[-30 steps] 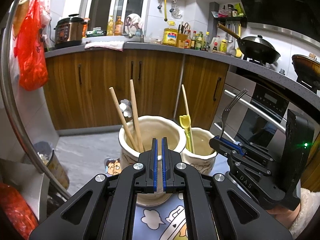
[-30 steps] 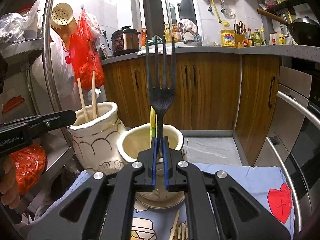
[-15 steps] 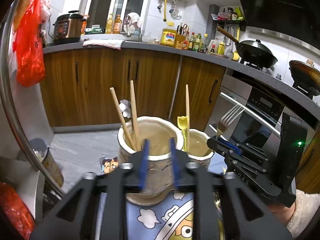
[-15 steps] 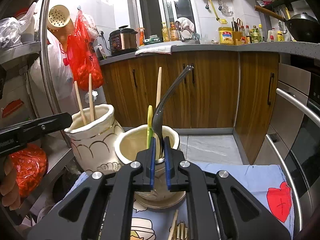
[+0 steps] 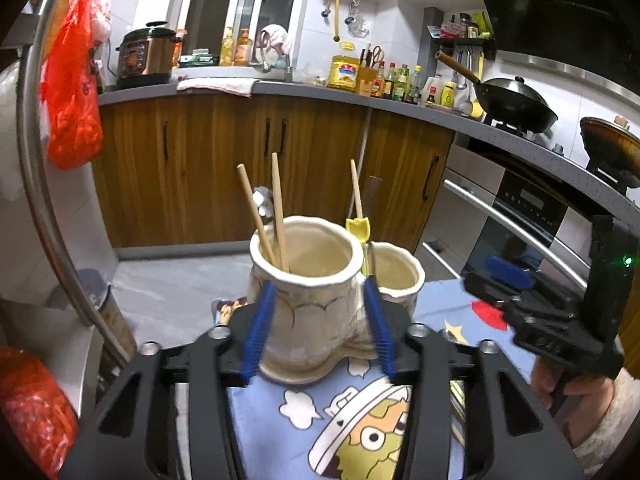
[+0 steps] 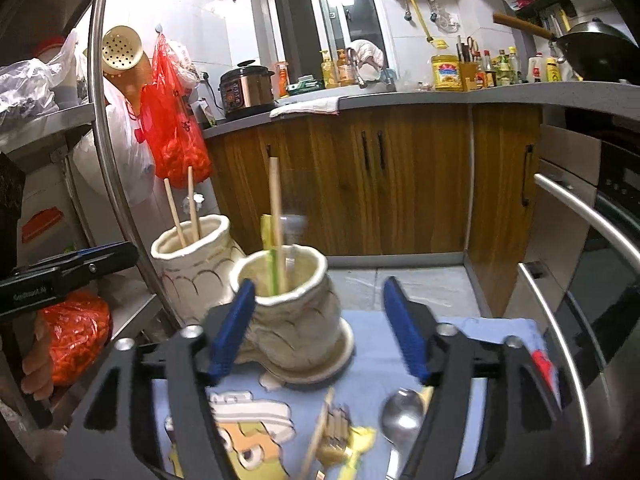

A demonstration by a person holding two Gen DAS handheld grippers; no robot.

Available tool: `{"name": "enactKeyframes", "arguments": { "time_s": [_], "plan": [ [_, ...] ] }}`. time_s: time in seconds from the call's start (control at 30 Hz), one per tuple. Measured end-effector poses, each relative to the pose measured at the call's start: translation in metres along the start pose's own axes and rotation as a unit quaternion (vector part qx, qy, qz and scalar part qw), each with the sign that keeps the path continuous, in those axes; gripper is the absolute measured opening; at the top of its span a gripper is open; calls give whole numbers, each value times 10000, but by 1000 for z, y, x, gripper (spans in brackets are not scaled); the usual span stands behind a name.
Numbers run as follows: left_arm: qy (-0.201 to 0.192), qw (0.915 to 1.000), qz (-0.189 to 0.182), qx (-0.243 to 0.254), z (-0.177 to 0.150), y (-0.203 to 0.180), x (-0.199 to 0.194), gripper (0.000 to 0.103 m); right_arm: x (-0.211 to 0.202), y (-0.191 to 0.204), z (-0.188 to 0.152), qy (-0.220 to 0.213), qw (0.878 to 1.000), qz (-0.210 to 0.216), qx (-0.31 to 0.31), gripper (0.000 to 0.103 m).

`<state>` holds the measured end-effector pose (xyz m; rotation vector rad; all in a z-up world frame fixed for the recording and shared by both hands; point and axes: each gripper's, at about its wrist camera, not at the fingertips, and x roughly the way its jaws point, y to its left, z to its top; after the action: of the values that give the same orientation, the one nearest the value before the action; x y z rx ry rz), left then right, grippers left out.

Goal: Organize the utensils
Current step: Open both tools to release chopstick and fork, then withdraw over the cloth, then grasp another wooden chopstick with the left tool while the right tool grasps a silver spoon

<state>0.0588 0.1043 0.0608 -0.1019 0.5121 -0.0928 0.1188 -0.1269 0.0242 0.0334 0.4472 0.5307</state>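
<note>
While opening, pot [image 6: 296, 312] between pads [image 6: 234, 326].

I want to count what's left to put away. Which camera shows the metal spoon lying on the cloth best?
The right wrist view: the metal spoon lies bowl-up on the blue cloth, near the bottom edge, between the fingers of the opening right claw. The left wrist view doesn't clearly show it; its own claw frame covers that part of the cloth.

Both grippers opening, empty
Left black blue-padded gripper [image 5: 318, 328] low centre; right black blue-padded gripper [image 6: 320, 326] low centre, jaws spreading.
</note>
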Motion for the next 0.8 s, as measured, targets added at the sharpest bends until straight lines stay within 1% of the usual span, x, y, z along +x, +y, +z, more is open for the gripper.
{"name": "enactKeyframes", "arguments": {
  "time_s": [0.07, 0.1, 0.13, 0.23, 0.3, 0.4, 0.6, 0.73, 0.8],
  "plan": [
    [25, 10000, 10, 25, -5, -3, -4, 59, -11, -10, -5, 59, 9999, -122, 14, 72],
    [63, 10000, -2, 33, -7, -6, -5, 60, -15, -15, -7, 96, 9998, -171, 24, 75],
    [86, 10000, -4, 40, -9, -8, -5, 65, -19, -21, -10, 139, 9997, -220, 37, 77],
    [147, 9999, -22, 80, -16, -17, -6, 73, -29, -35, -18, 252, 9989, -381, 53, 81],
    [237, 9996, -39, 145, -22, -26, -4, 75, -37, -44, -25, 365, 9980, -505, 52, 85],
    [361, 9991, -64, 195, -30, -37, 1, 79, -41, -55, -39, 626, 9959, -648, 56, 85],
    [916, 9955, -91, 239, -58, -58, 25, 79, -34, -60, -68, 1280, 9894, -683, -40, 86],
    [1247, 9915, -227, 287, -73, -68, 40, 79, -23, -57, -86, 1758, 9820, -676, -158, 86],
    [1407, 9891, -321, 275, -80, -73, 47, 79, -18, -56, -90, 1895, 9796, -647, -186, 86]
  ]
}}
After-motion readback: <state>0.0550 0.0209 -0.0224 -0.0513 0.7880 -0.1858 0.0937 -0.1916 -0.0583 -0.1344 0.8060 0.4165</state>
